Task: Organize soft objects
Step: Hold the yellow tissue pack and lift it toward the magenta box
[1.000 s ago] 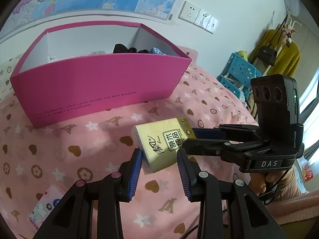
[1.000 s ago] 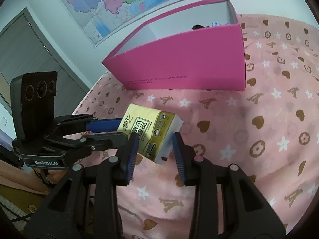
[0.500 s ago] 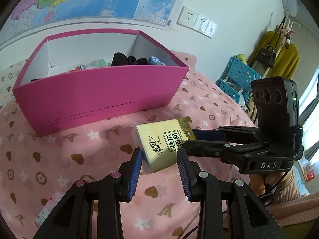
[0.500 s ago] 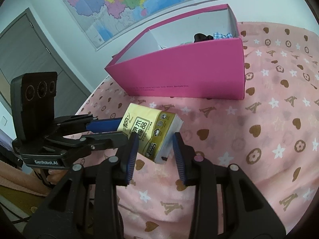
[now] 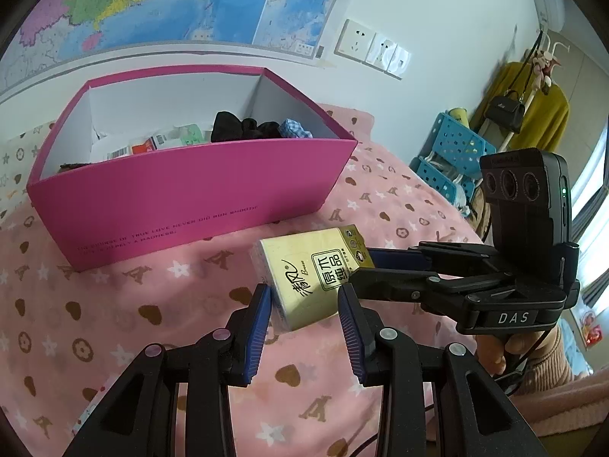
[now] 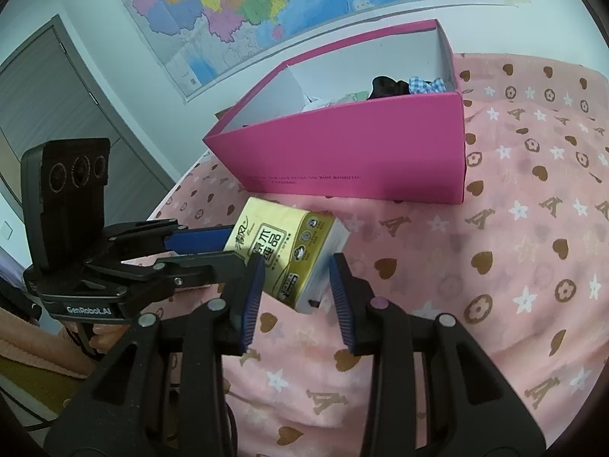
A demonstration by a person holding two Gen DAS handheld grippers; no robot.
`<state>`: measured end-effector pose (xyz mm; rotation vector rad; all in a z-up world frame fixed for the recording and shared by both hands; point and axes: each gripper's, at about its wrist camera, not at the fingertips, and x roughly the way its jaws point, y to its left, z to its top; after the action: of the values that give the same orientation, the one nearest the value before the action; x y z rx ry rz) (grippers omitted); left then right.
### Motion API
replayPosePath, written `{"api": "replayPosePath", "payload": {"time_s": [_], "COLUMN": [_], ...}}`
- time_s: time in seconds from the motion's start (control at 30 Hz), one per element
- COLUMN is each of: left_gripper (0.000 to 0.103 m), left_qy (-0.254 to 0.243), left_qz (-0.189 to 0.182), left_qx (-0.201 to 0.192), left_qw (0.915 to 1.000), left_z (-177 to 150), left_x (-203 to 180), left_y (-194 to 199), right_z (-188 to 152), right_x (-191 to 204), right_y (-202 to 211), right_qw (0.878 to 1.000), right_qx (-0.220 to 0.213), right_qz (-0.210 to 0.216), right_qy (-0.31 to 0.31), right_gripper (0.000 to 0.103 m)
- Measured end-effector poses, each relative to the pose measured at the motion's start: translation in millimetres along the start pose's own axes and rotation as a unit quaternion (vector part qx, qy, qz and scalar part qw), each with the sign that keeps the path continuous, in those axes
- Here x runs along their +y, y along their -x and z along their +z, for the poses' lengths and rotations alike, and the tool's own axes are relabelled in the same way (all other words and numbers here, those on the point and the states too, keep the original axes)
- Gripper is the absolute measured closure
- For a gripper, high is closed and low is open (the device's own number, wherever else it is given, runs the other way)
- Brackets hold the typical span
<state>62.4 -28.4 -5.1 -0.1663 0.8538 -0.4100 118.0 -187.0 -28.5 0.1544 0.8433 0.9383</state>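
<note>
A home bedroom is showing itself: a pink patterned bedsheet (image 5: 160, 304) is covering the bed, a wall map (image 5: 171, 0) is hanging at 12 o'clock, and a coat rack (image 5: 533, 91) is standing at 2 o'clock.

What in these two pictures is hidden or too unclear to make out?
- Pink box, both views: its near wall hides the floor and most of the contents; only a black cloth and a checked cloth peek out.
- Tissue pack: the underside is hidden in both views, and the left gripper and right gripper cover its ends.
- Pink box lettering: too small to read with certainty.
- Wall map: cut off by the top edge.
</note>
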Motion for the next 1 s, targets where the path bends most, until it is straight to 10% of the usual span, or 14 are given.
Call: {"api": "replayPosePath", "payload": {"time_s": [1.0], "left_gripper": [0.067], "left_qy": [-0.009], "left_qz": [0.004], "left_qx": [-0.019], "left_qw": [0.9998], "left_z": [8.8], "left_x": [-0.2], "left_y": [4.5], "right_z": [8.4], "right_x": [2.5], "right_y": [4.3], "right_qw": [1.000], "right_qx": [-0.014], "right_qz": [-0.001], "right_qy": [0.013], "right_gripper": [0.064]}}
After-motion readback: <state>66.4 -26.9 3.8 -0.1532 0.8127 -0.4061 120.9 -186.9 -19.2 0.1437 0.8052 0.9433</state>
